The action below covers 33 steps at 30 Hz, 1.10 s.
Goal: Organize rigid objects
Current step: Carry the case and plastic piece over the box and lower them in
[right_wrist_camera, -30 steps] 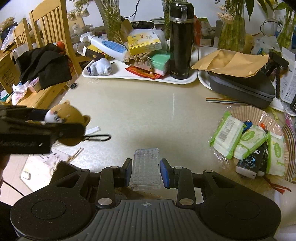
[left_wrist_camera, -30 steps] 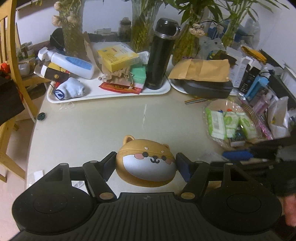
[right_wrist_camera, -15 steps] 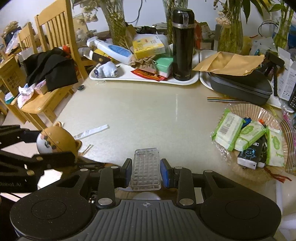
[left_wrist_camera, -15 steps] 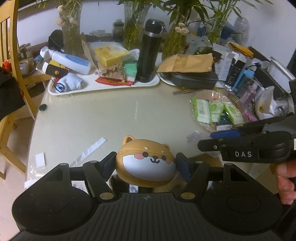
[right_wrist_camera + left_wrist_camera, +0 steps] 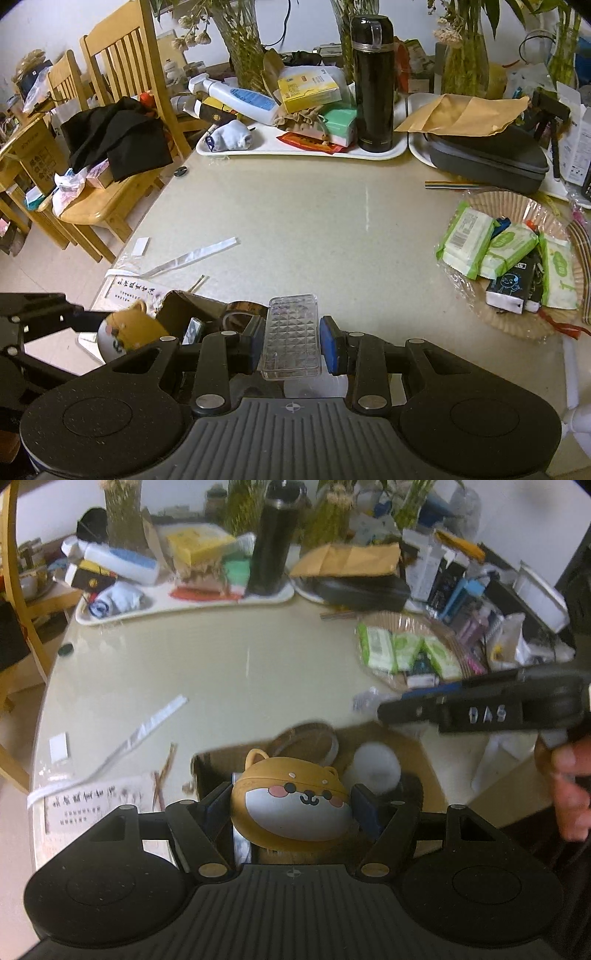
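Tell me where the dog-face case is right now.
The dog-face case sits clamped in the left tongs, low centre in the left wrist view, over the open cardboard box.

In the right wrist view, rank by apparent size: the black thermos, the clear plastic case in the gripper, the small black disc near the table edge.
1. black thermos and clear plastic case: they look alike in extent, and the case sits nearest the camera, so unranked.
2. small black disc: clearly smallest.
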Each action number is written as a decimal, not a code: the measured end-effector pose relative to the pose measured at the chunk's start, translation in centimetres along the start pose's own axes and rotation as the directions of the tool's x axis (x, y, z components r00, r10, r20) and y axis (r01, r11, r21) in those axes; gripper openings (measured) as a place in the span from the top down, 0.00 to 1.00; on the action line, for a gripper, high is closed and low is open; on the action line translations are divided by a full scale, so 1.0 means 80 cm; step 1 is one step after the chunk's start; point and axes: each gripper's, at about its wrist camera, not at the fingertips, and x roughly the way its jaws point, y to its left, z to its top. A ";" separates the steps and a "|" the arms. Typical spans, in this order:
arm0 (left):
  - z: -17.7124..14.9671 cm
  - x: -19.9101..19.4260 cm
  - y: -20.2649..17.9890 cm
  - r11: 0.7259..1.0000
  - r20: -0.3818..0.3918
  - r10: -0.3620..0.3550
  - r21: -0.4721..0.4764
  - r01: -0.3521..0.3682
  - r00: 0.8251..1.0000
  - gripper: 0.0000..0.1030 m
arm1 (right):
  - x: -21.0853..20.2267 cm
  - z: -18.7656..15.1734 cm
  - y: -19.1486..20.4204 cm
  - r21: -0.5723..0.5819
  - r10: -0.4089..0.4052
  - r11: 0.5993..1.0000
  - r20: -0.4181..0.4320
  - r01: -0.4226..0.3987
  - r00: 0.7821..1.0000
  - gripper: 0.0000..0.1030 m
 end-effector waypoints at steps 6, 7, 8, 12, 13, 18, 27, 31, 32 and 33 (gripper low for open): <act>-0.005 0.009 0.004 1.000 -0.077 -0.009 0.006 0.009 0.997 0.33 | -0.002 0.001 0.003 -0.004 0.005 1.000 0.007 -0.005 1.000 0.65; -0.005 0.006 0.005 1.000 -0.068 -0.017 0.004 0.017 0.998 0.33 | -0.002 0.001 0.003 -0.004 0.003 1.000 0.005 -0.003 1.000 0.65; -0.004 0.003 0.006 1.000 -0.059 -0.031 -0.003 0.031 0.998 0.33 | -0.002 0.001 0.003 -0.006 0.002 1.000 0.003 -0.002 1.000 0.65; 0.001 -0.009 0.011 0.996 -0.009 -0.079 -0.042 0.079 0.997 0.28 | -0.001 0.001 0.005 -0.009 -0.002 1.000 -0.001 0.002 1.000 0.65; 0.002 -0.011 0.012 0.996 0.003 -0.073 -0.049 0.073 0.997 0.28 | -0.001 0.001 0.005 -0.009 -0.002 1.000 -0.003 0.002 1.000 0.65; 0.008 -0.021 0.027 0.989 0.078 0.015 -0.148 -0.003 0.997 0.28 | 0.005 0.000 0.010 -0.015 0.009 1.000 -0.016 -0.009 1.000 0.65; 0.016 -0.029 0.049 0.968 0.108 0.118 -0.235 -0.090 0.987 0.28 | 0.019 0.001 0.033 -0.033 0.076 0.996 -0.065 -0.078 0.995 0.65; 0.015 -0.030 0.050 0.967 0.113 0.124 -0.235 -0.095 0.986 0.28 | 0.026 0.004 0.044 -0.044 0.144 0.988 -0.081 -0.148 0.986 0.65; 0.015 -0.030 0.051 0.967 0.115 0.125 -0.236 -0.095 0.986 0.28 | 0.027 0.004 0.048 -0.050 0.142 0.988 -0.078 -0.146 0.987 0.63; 0.014 -0.031 0.051 0.967 0.115 0.125 -0.236 -0.095 0.985 0.28 | 0.026 0.004 0.052 -0.064 0.131 0.989 -0.073 -0.136 0.989 0.54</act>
